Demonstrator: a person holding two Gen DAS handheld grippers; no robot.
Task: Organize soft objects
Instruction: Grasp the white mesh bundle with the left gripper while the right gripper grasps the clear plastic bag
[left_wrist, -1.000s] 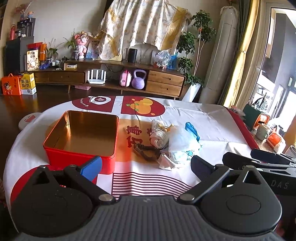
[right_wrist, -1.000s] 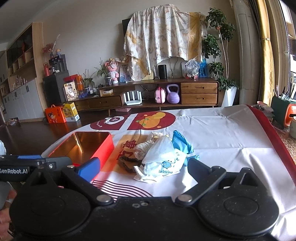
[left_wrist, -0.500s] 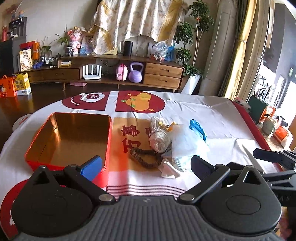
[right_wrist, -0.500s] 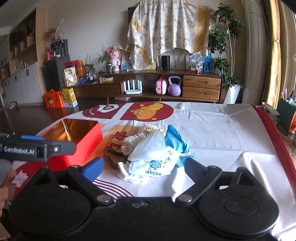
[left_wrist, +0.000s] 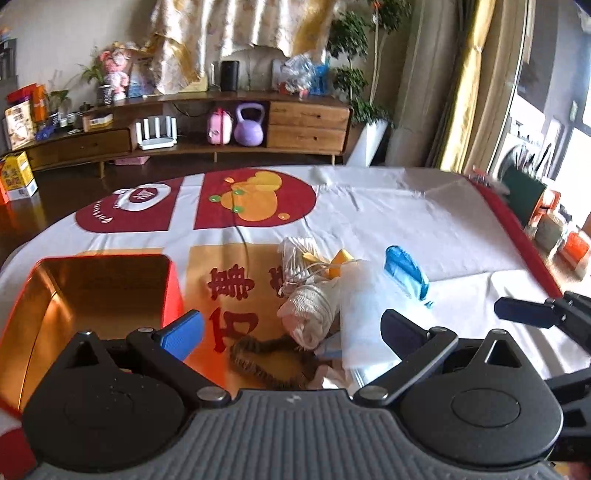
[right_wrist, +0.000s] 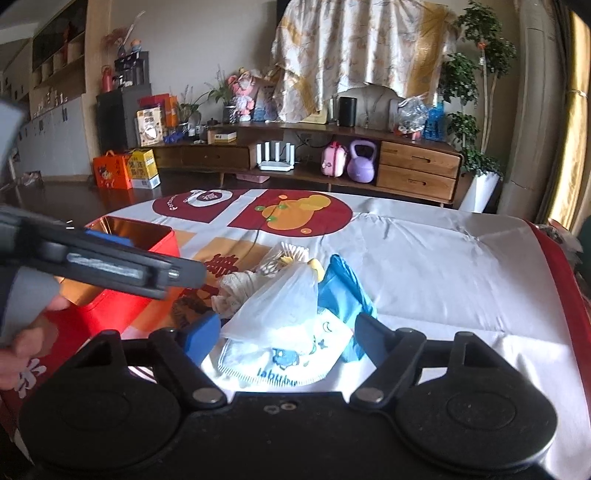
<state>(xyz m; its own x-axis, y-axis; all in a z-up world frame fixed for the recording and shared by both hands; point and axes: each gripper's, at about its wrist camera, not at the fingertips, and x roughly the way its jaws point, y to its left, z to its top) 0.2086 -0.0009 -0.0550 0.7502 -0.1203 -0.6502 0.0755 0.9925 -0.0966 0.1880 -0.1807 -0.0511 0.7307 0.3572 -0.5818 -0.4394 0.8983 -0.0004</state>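
Red tin sits open and empty at near left of the cloth; the soft pile lies just right of it, mid-table. Risk: items are heaped and tangled, so a pinch on one probably drags neighbours or slips off thin plastic. White bag is slick, likely to slide out of the pads. Cord bundle has loose strands that could snag. Brown braid lies partly under the roll, may pull it along. Blue glove sits at far right of pile, printed cloth nearest the right gripper. Left gripper has jaws spread, empty, over braid and roll. Right gripper's jaws spread too, empty, straddling bag and printed cloth. Nothing in tin yet.
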